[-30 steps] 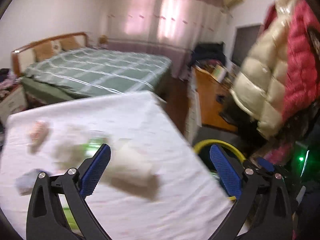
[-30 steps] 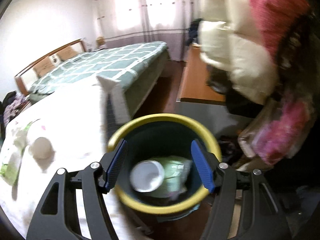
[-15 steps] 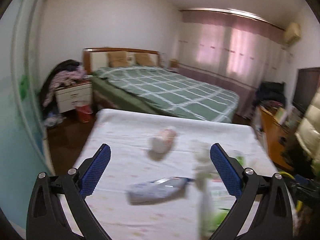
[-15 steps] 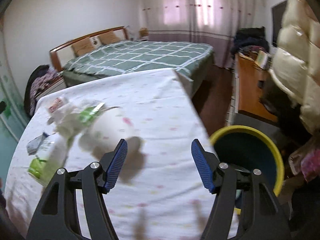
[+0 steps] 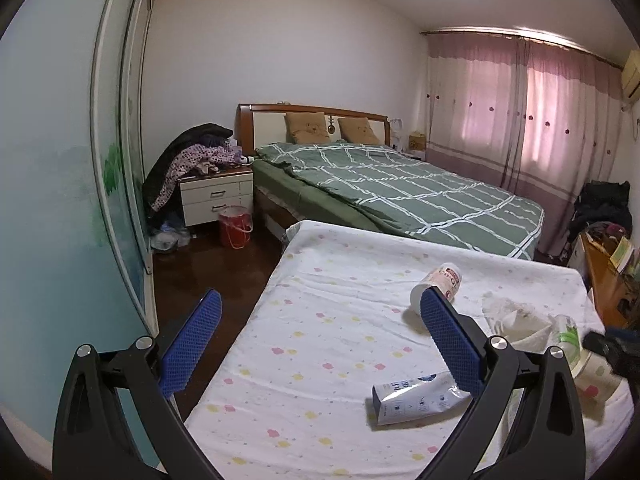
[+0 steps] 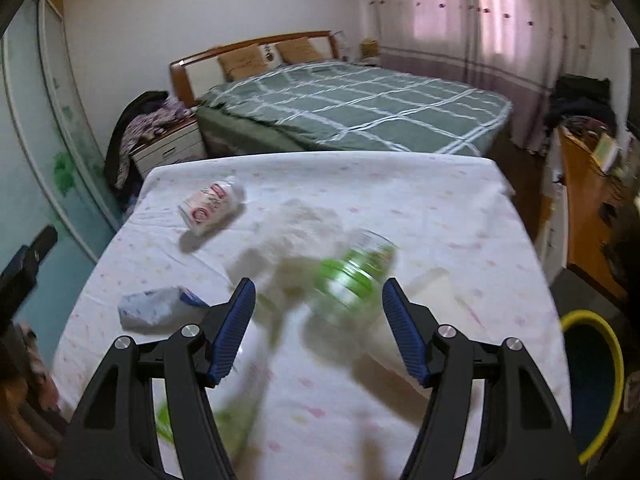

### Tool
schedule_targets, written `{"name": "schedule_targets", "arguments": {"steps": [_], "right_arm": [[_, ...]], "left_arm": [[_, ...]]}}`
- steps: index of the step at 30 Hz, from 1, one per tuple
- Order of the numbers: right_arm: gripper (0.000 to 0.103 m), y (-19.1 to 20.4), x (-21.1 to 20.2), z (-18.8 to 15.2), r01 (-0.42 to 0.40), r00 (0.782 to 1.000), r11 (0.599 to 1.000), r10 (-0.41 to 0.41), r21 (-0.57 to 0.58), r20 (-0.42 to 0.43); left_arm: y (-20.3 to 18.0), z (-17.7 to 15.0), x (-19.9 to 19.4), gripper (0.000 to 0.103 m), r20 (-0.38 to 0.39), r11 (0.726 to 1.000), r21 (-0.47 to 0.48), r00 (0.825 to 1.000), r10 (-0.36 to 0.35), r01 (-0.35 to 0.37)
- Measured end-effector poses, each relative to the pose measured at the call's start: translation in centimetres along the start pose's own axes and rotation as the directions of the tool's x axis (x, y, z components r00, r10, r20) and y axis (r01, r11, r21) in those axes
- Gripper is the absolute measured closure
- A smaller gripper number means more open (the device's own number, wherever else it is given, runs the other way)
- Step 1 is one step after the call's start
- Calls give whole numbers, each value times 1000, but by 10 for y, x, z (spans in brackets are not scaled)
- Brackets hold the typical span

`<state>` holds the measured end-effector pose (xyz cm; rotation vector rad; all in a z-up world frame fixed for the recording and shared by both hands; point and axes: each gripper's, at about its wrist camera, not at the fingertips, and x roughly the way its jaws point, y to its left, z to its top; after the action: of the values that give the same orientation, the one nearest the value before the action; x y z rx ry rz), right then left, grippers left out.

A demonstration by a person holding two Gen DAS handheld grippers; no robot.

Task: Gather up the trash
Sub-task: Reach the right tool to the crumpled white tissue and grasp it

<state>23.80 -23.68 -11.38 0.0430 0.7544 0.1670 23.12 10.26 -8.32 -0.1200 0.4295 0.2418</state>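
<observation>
Nearest me, the left gripper (image 5: 318, 344) has its blue fingers spread wide with nothing between them, over the left edge of the cloth-covered tabletop (image 5: 320, 360). The right gripper (image 6: 319, 330) has just been closing a little, yet its fingers stand apart, pressing on nothing. Just past its tips lies a green-labelled bottle (image 6: 352, 276), blurred, beside crumpled white tissue (image 6: 296, 228). A flattened tube (image 5: 416, 398) rests near the left gripper, a red-printed cup (image 6: 210, 208) farther back. The yellow-rimmed bin (image 6: 600, 376) stands by the tabletop's right side. Beyond is the green checked bed (image 5: 400, 188).
</observation>
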Motion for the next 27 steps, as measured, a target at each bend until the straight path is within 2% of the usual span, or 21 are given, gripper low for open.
{"name": "schedule_targets", "arguments": {"steps": [6,8,10,11,13,15,20,27], "right_arm": [[50,18,44,19,-15,997,999,13,-31,-78],[57,19,56,18,-20,994,999,17,-28,-107],[71,19,64,17,-28,991,999,25,-19,-129],[74,19,67,16,-29,990,999,26,-20,-137],[87,18,68,14,-36,989,999,33,-19,-144],[93,18,68,16,-53,988,999,52,-8,-144],[96,18,51,28,-73,992,997,73,4,-100],[96,17,3,56,-92,996,996,92,8,14]], "left_arm": [[-1,-2,7,5,-11,1000,-6,1000,1,-2],[-1,-2,7,5,-15,1000,-11,1000,0,0],[-1,-3,8,5,-18,1000,-12,1000,0,0],[-1,-4,8,5,-20,1000,-11,1000,-1,1],[-3,-4,6,5,-21,1000,-9,1000,-3,3],[-3,-4,7,5,-23,1000,-7,1000,-4,4],[-3,-5,6,5,-23,1000,-10,1000,-4,3],[-4,-5,4,5,-18,1000,-17,1000,-8,7]]}}
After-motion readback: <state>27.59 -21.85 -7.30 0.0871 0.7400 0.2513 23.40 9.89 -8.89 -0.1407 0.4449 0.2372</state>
